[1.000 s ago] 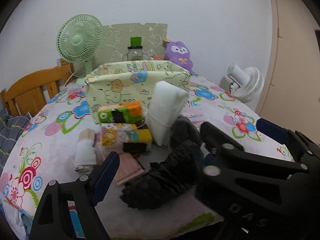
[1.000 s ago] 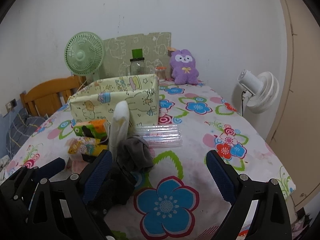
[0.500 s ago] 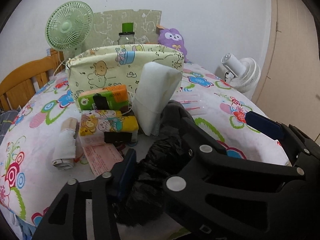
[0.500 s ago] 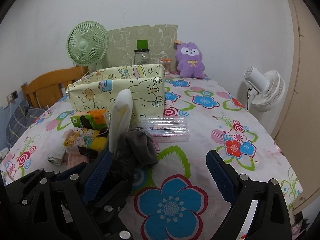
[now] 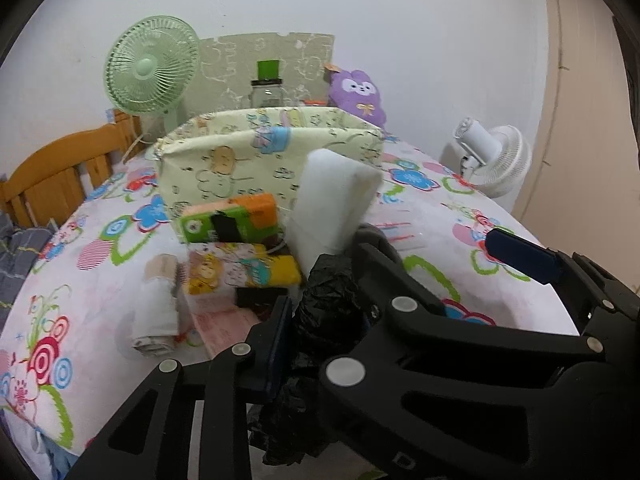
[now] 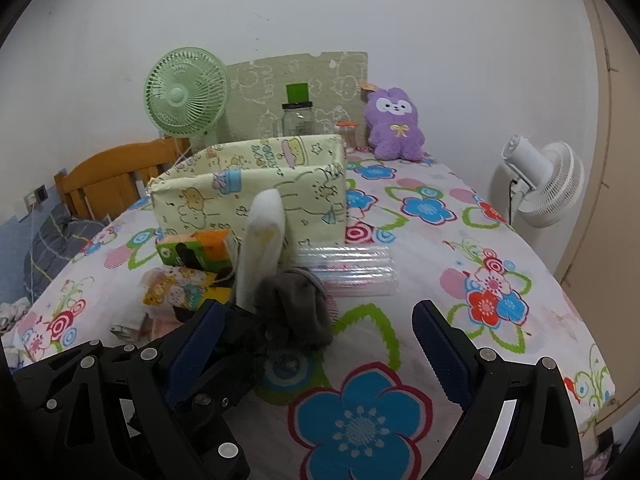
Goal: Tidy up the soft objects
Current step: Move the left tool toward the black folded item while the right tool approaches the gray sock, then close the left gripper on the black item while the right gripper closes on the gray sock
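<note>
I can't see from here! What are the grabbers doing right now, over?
Left gripper closing on the black plastic bag. Right gripper open, holding nothing. Fabric box behind; white sponge and tissue packs between.

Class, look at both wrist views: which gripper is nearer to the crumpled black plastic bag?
Left. The left gripper has its jaws closing around the black plastic bag, its pads at the bag's sides. The right gripper stands open beside it over the flowered tablecloth, holding nothing.

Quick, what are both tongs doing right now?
Left tongs: closing on the crumpled black plastic bag, pads pressing it.
Right tongs: open, holding nothing.
</note>
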Available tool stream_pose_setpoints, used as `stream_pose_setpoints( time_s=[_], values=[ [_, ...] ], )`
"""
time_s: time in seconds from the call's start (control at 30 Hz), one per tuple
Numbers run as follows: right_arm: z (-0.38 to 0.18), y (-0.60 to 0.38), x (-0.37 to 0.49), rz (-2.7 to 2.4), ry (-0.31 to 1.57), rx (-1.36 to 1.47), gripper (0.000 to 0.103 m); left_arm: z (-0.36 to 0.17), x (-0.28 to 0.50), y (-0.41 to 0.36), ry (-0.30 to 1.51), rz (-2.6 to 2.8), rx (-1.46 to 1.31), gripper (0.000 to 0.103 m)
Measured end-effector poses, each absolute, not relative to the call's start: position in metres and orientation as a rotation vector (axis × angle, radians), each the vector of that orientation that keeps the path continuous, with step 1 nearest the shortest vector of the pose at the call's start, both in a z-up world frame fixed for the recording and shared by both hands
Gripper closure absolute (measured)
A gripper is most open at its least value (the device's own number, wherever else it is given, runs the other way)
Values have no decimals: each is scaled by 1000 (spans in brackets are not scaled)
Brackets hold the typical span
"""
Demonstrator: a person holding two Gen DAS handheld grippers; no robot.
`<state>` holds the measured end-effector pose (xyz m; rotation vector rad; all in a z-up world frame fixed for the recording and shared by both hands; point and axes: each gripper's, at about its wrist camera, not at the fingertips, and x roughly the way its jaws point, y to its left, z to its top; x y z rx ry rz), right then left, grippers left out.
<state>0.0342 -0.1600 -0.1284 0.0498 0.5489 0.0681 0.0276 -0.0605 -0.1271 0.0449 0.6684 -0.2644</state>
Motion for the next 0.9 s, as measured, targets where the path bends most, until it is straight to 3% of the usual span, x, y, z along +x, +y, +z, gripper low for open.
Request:
stream_pose_setpoints(
  time_s=[0.23, 0.4, 0.57, 0.63, 0.7, 0.9],
  values=[
    [-130, -158, 46, 80, 571, 69, 17, -126, 35, -54, 675, -200, 41, 69],
    [-141, -162, 58, 86, 631, 91, 31, -134, 43, -56, 712, -191, 44, 69],
    [-147, -164, 63, 114, 656, 120, 37, -137, 46, -57, 721, -193, 50, 69],
    [-149, -163, 65, 131, 665, 129, 43, -138, 47, -58, 724, -194, 50, 69],
    [-150, -162, 67, 149, 676, 137, 56, -138, 48, -58, 725, -194, 54, 69],
    [-149, -163, 64, 149, 668, 144, 69, -136, 47, -60, 718, -203, 58, 69]
  ],
)
